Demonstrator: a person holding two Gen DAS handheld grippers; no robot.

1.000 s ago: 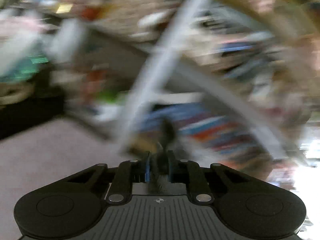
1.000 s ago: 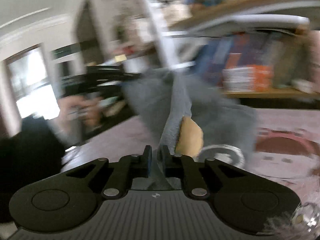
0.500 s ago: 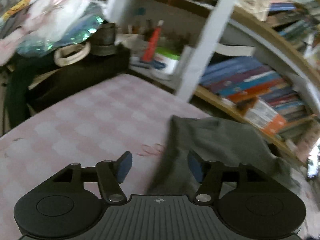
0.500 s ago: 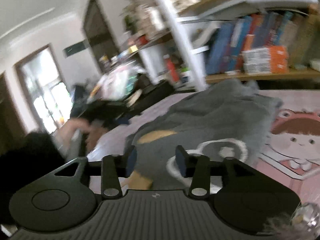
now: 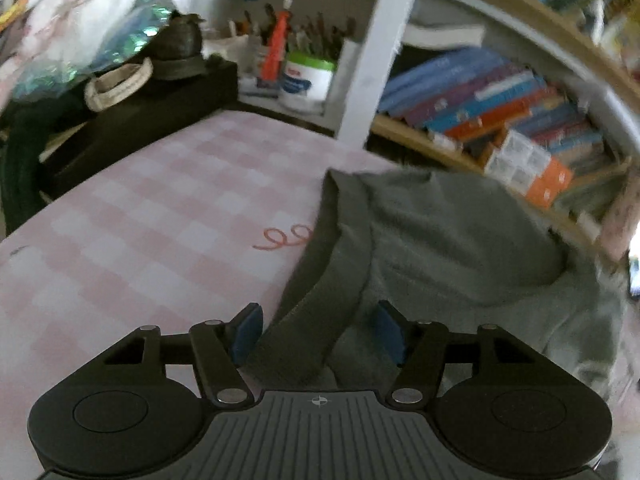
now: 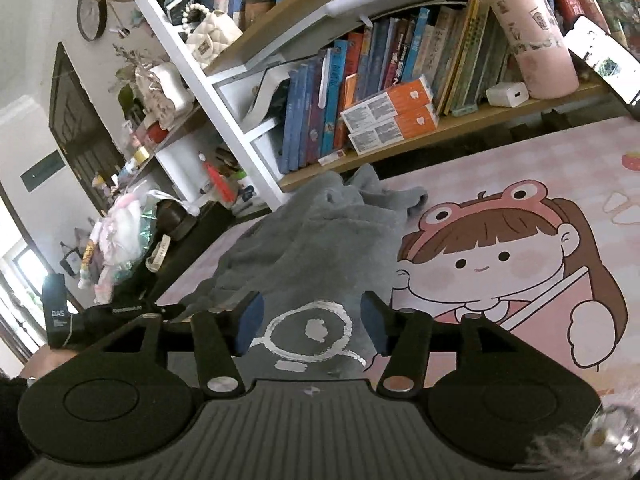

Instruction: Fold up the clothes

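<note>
Sweatshirt point(image 6: 320, 252), grey with a white ring print, lies bunched on the pink table point(image 6: 540, 184) just in front of the bookshelf point(image 6: 400, 92). The right gripper point(image 6: 310, 326) stands wide apart over the printed part, gripping nothing. In the left wrist view the left gripper point(image 5: 318, 330) is also spread wide, with the garment's darker ribbed band point(image 5: 320, 280) running between its blue pads point(image 5: 248, 326) (whether cloth and pads touch cannot be told). A cartoon girl point(image 6: 500, 256) is printed on the table just beside the sweatshirt.
</note>
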